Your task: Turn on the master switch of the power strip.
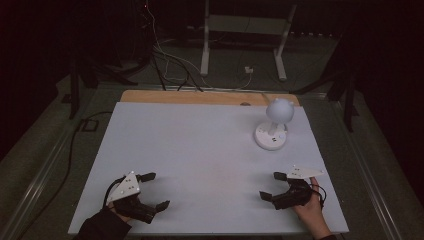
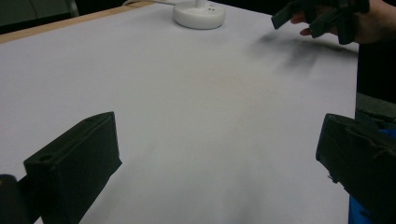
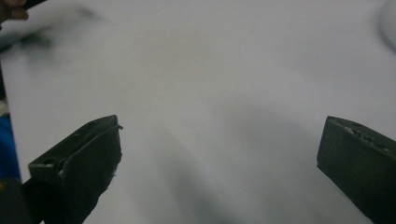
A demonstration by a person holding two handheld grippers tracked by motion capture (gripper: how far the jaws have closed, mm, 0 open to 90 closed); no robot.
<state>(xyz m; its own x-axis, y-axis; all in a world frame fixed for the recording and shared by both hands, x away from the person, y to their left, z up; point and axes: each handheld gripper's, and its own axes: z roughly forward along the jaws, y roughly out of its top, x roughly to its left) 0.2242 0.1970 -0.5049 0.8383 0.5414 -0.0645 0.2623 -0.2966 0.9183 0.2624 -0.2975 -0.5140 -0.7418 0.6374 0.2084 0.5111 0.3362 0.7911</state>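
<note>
Nothing underway yet, going by the pictures. Left tool (image 1: 152,191) sits low over the table (image 1: 200,150) near its near-left corner, jaws spread wide and empty, pointed in toward the table's middle; the left gripper view shows both black jaws far apart with bare white surface between them. Middle of the table is blank white sheet, nothing on it. Right tool (image 1: 274,185) is near the near-right corner, also wide open, holding nothing, pointed back toward the left one; the right gripper view has the same look, two jaws well apart over plain white. The lamp (image 1: 274,125), a small white desk lamp with a round base and a domed head, stands upright toward the far-right corner, well apart from both tools, nearer the right one; its base (image 2: 199,14) shows at the top of the left gripper view. No contact with it, no reach clearly committed. Judgement: start position, zero progress; all of the approach, the grasp or press on the lamp, and whatever follows is left, and the right tool looks best placed for it.
</note>
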